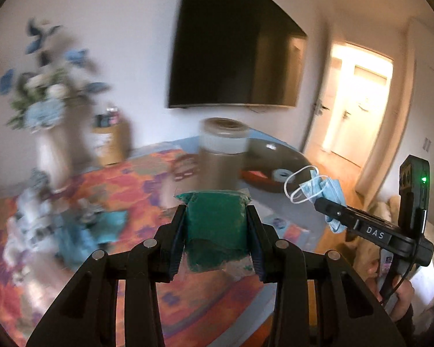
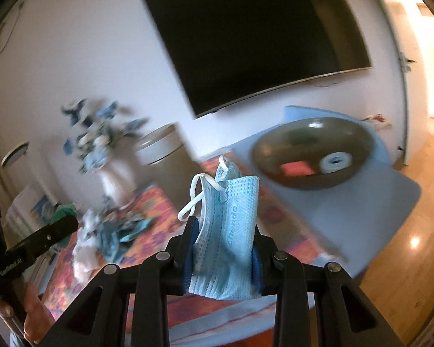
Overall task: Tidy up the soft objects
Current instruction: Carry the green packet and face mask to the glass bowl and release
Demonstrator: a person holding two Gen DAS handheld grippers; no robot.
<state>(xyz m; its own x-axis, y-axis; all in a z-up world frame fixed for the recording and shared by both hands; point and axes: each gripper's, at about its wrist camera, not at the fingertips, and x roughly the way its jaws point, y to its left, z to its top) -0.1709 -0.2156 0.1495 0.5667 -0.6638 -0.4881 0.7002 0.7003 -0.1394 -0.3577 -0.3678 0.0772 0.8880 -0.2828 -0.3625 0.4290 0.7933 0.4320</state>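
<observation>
From the left wrist camera, the left gripper (image 1: 217,217) is squeezing a green sponge (image 1: 215,225) in a clear wrapper between its two fingers, holding it up above the table. Just beyond the sponge a tall jar (image 1: 221,156) with a pale lid is standing on the bright orange patterned cloth (image 1: 124,179). Ahead and to the right of the fingers a dark bowl (image 1: 277,162) is sitting on a pale blue mat, with a roll of tape (image 1: 281,174) inside it. Off to the right, the right gripper (image 1: 321,201) is pinching a blue face mask (image 1: 324,190), its white ear loops hanging out to the left. Far left, blurred, a vase of blue flowers (image 1: 43,92) is standing, with a heap of cloths (image 1: 72,225) below it.

From the right wrist camera, the right gripper (image 2: 224,248) is clamping the crumpled face mask (image 2: 231,231) between its fingers, the ear loops (image 2: 196,199) sticking up on the left side. Ahead and to the right the bowl (image 2: 312,150) is resting on the blue mat (image 2: 390,202), holding the tape roll (image 2: 335,162) and something red. Ahead and to the left are the jar (image 2: 162,150), the vase (image 2: 101,144) and the cloth heap (image 2: 112,231). At the far left edge, part of the left gripper (image 2: 43,237) is showing. A dark television (image 2: 254,37) is hanging on the wall behind.
</observation>
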